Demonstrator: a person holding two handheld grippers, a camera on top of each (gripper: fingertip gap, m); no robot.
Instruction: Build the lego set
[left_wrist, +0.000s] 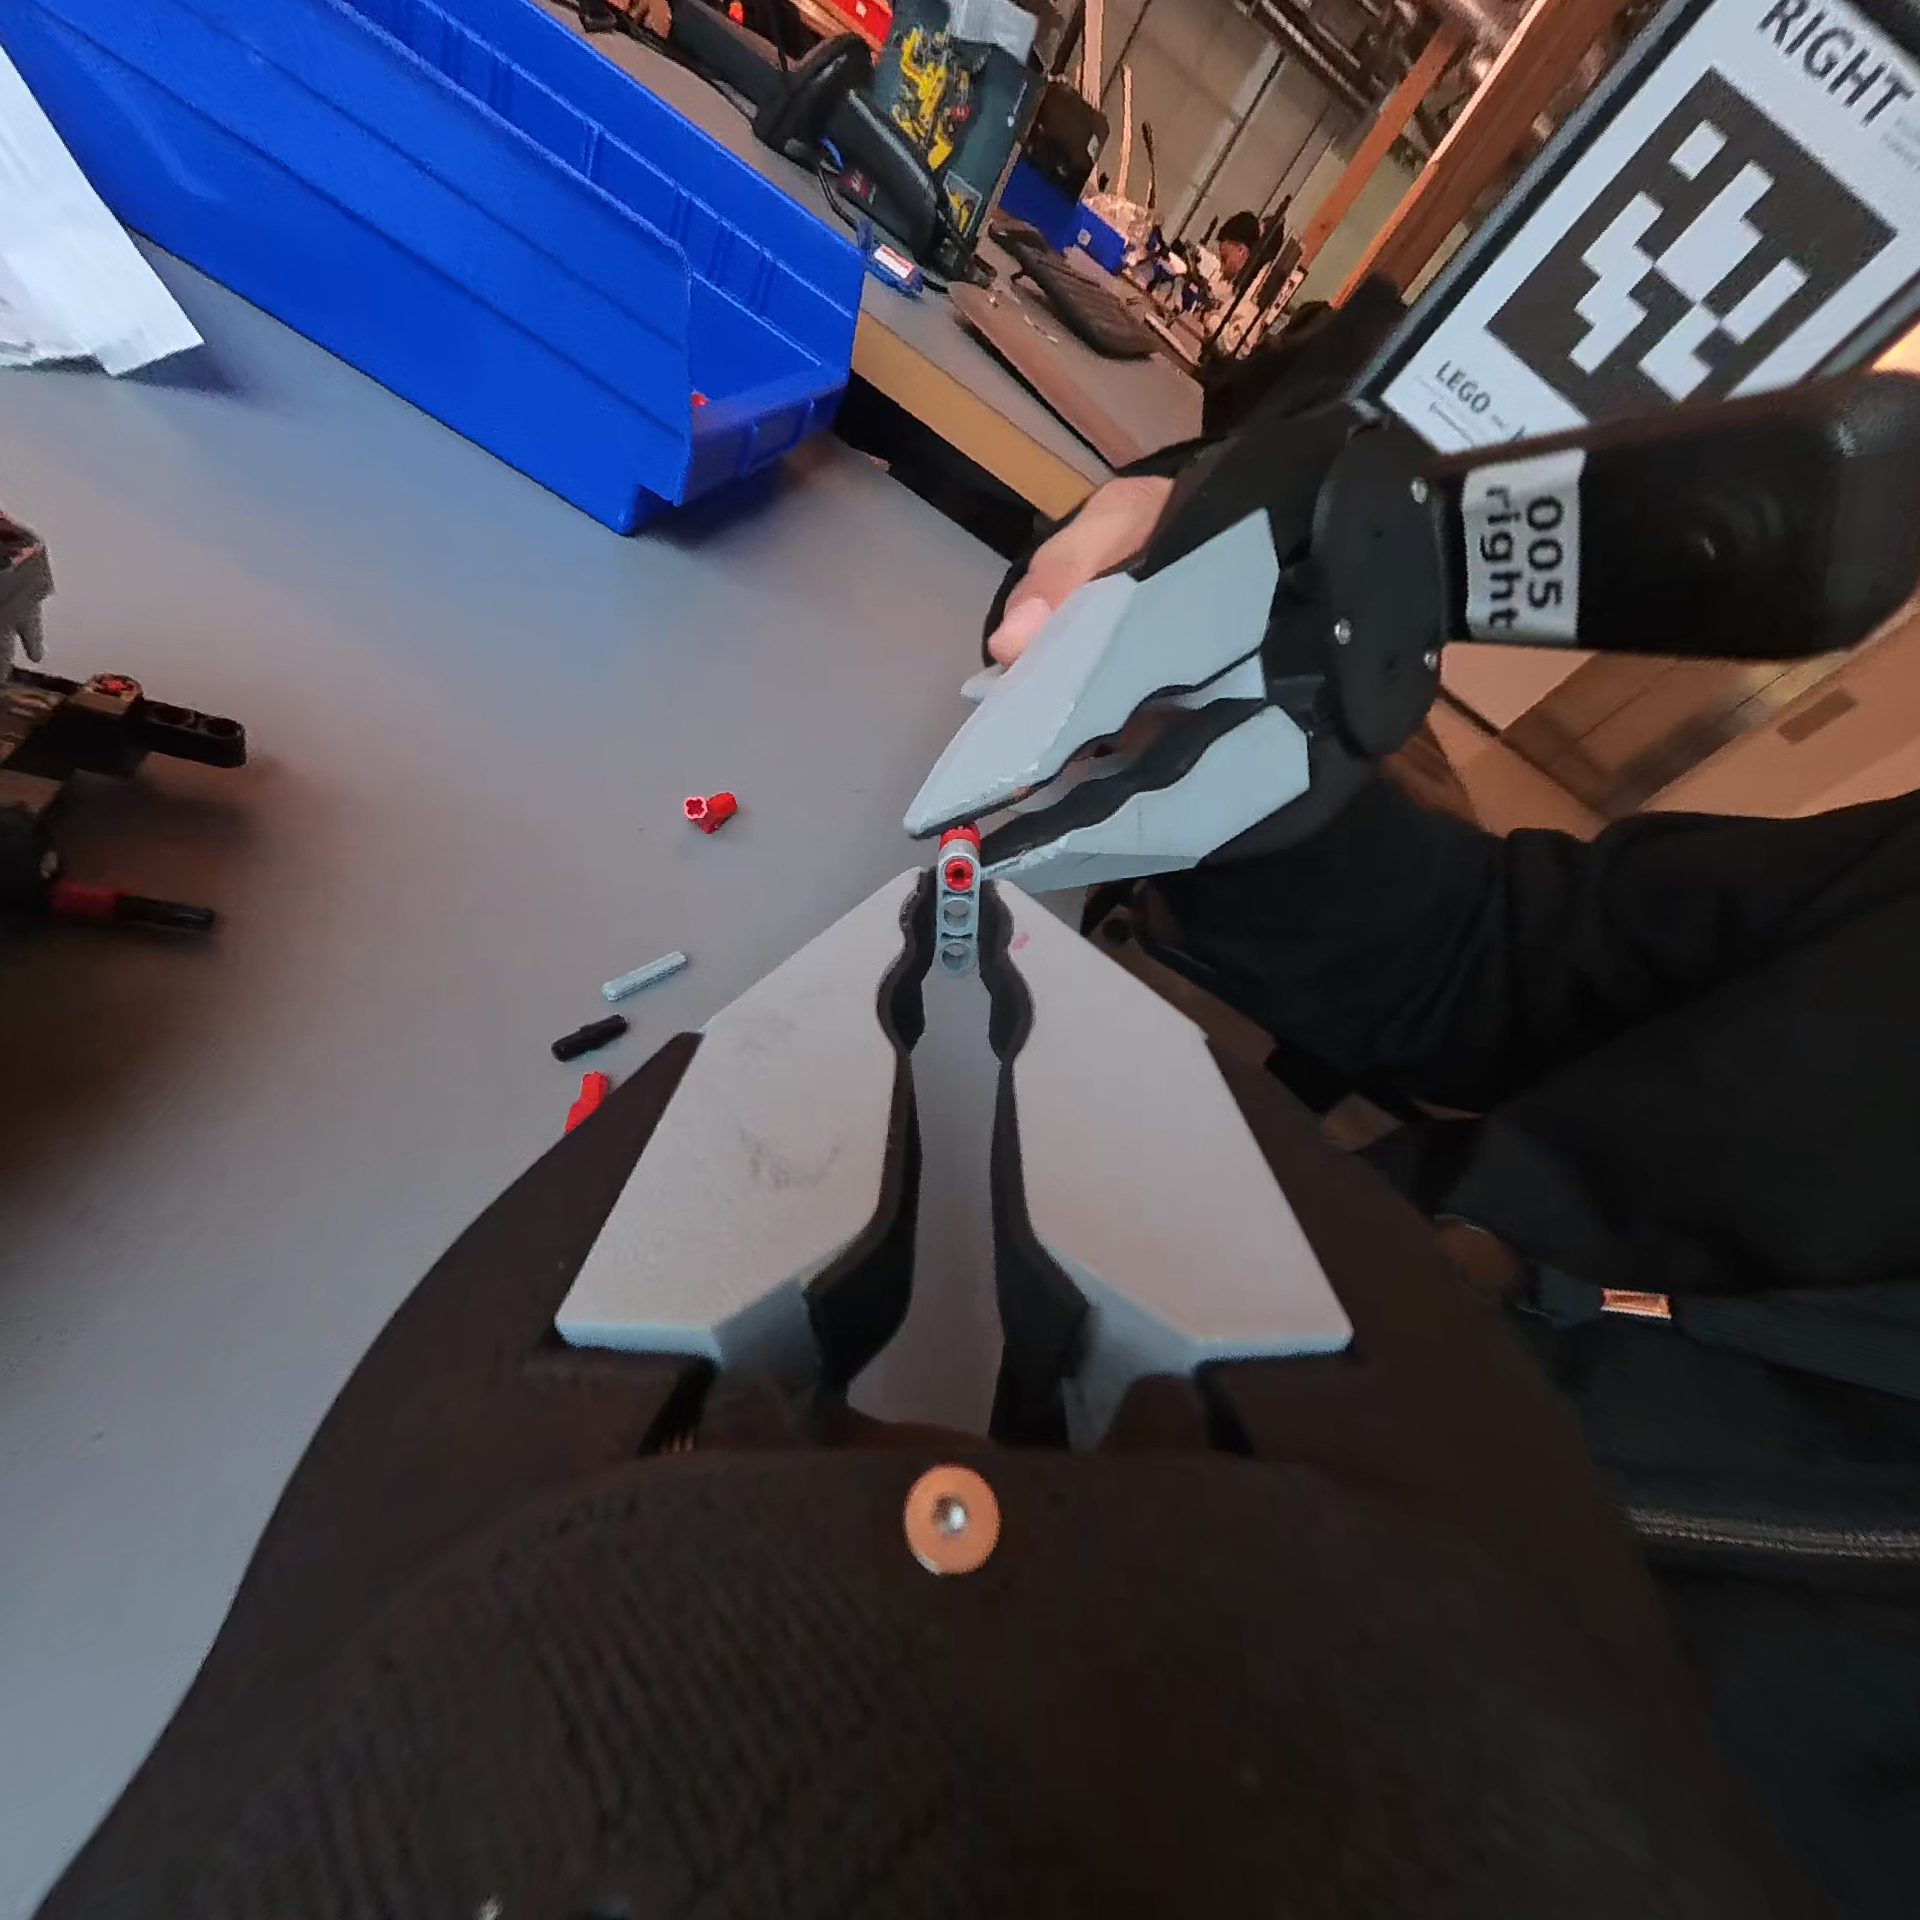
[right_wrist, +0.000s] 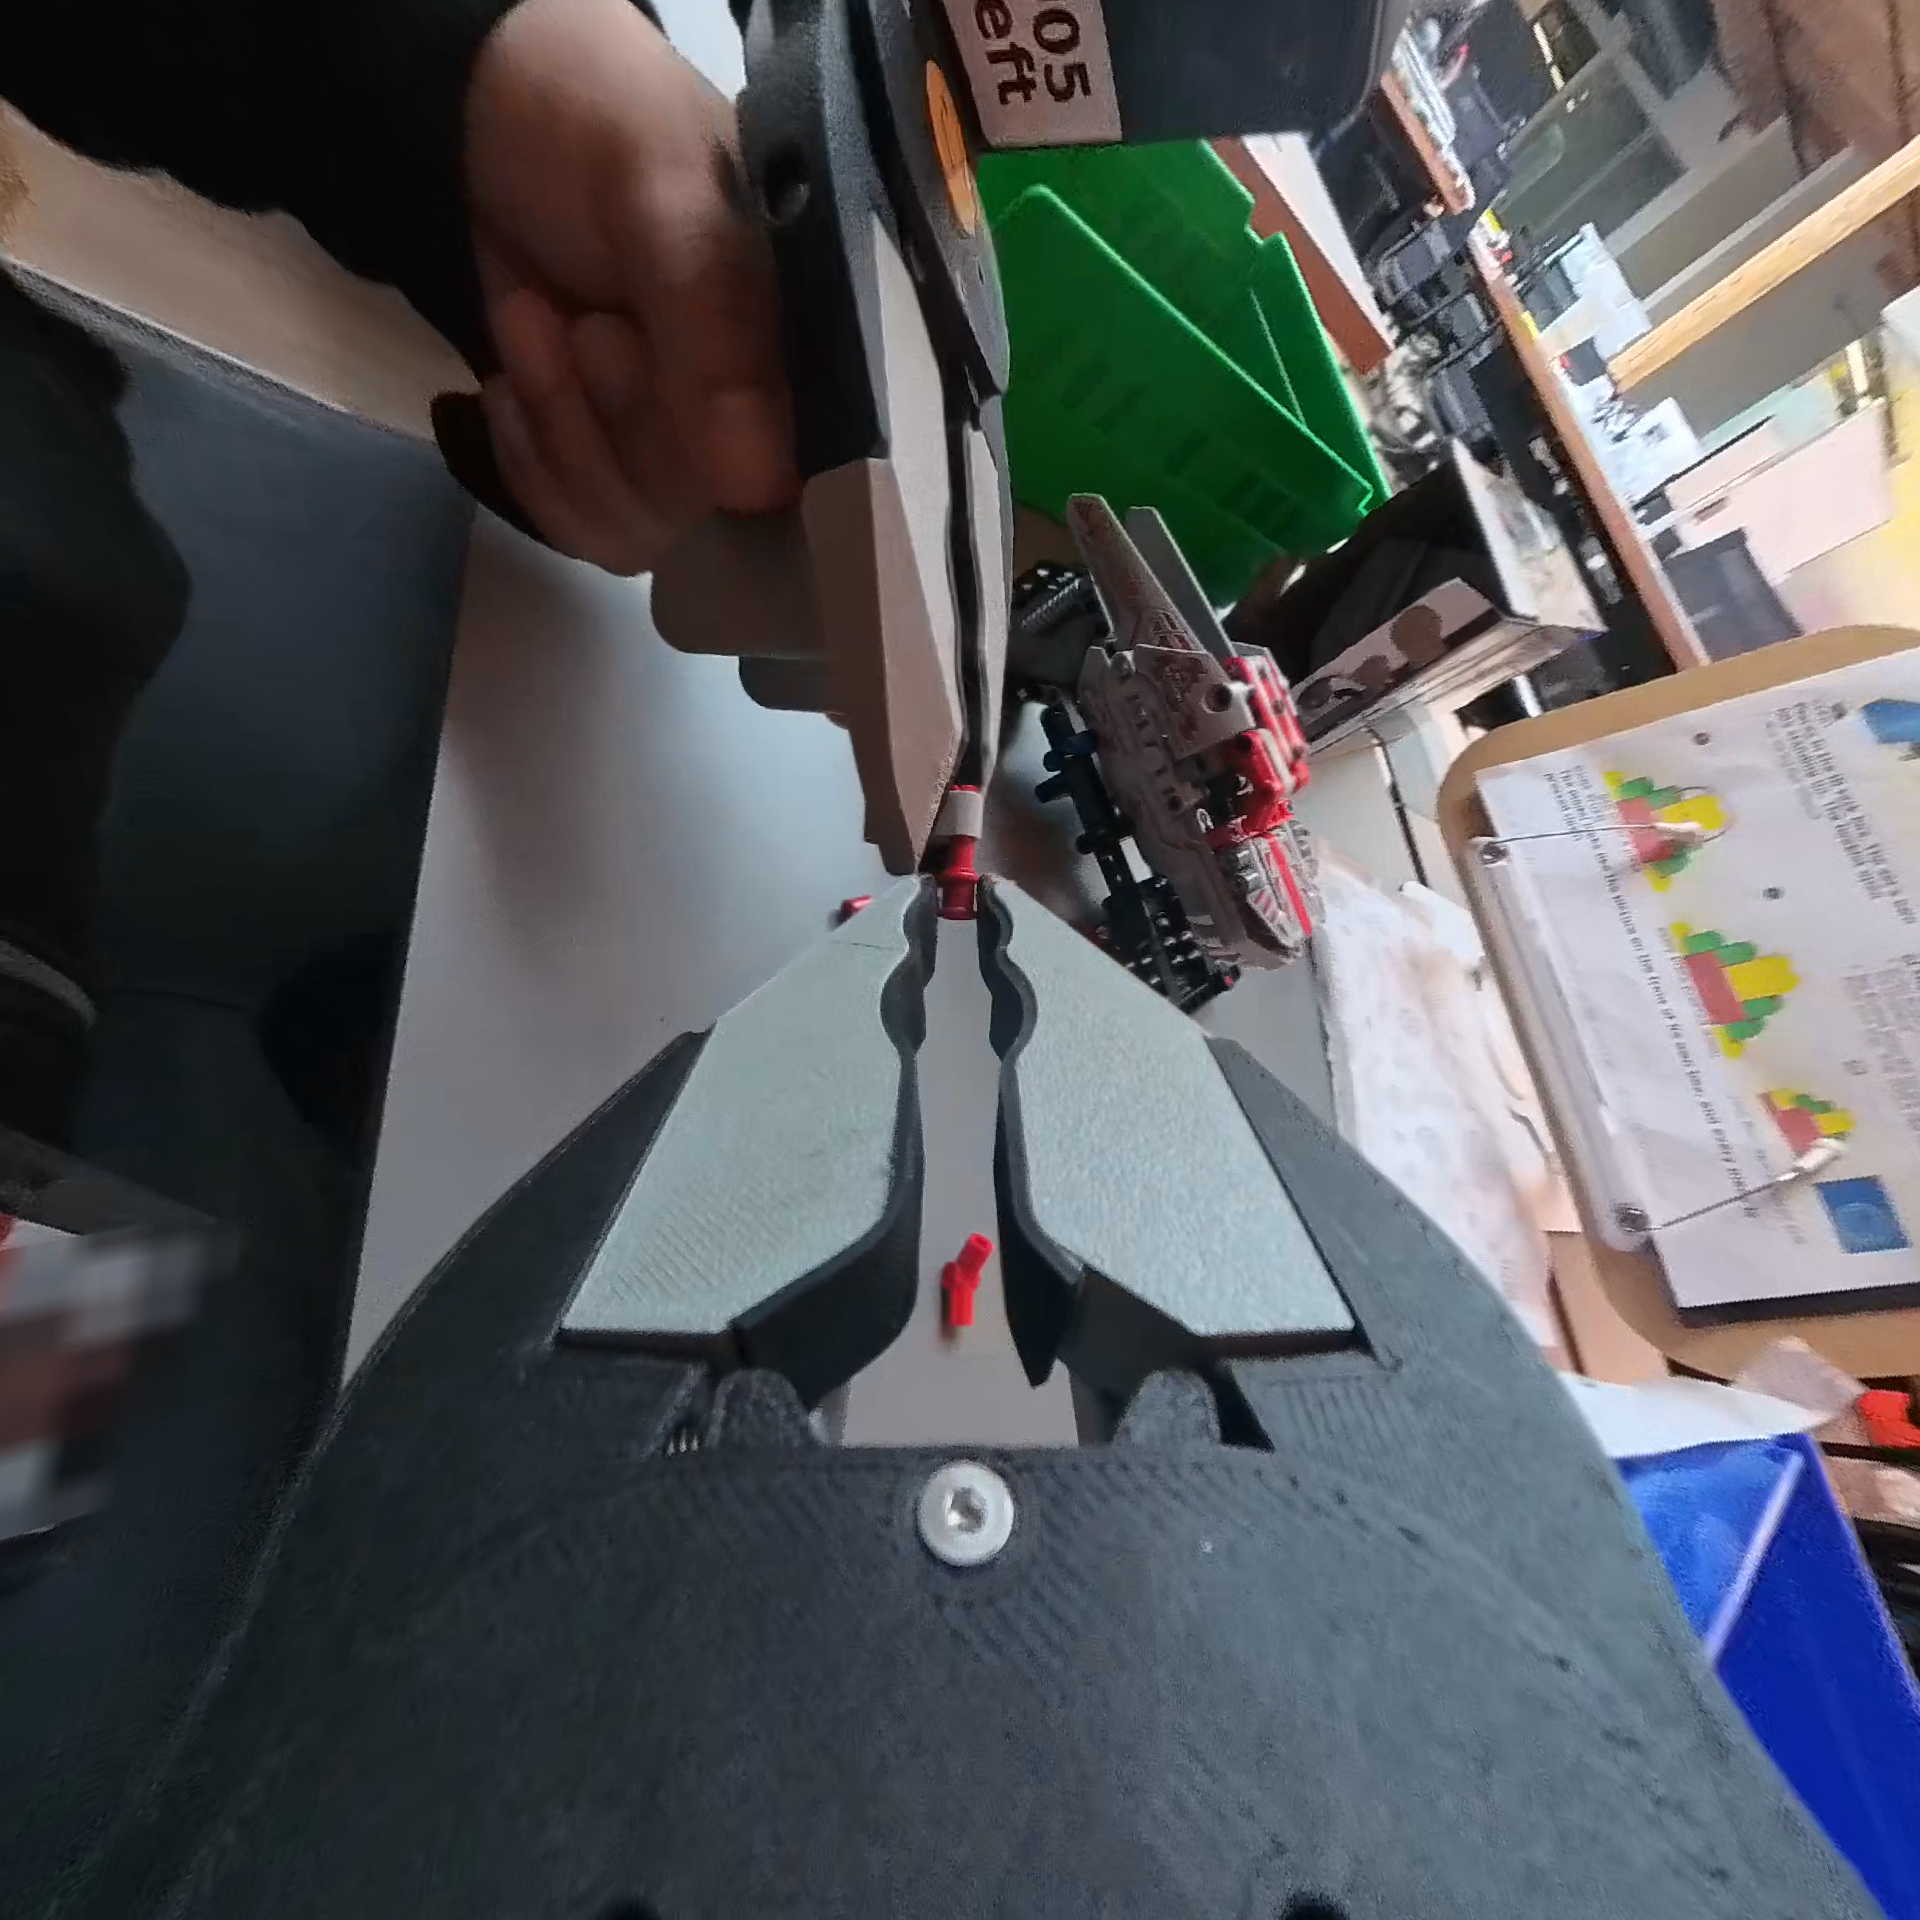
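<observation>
Where tongs (left_wrist: 954, 883) meet, red pin (left_wrist: 959, 837) (half-hidden)

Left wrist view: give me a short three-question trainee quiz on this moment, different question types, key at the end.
1. True or false: the left gripper holds a grey beam.
2. Which colour is the pin that the right gripper grips? A) red B) blue C) yellow
3. Fill in: the bin far left on the table is ____.

Key: 1 true; 2 A; 3 blue
</observation>
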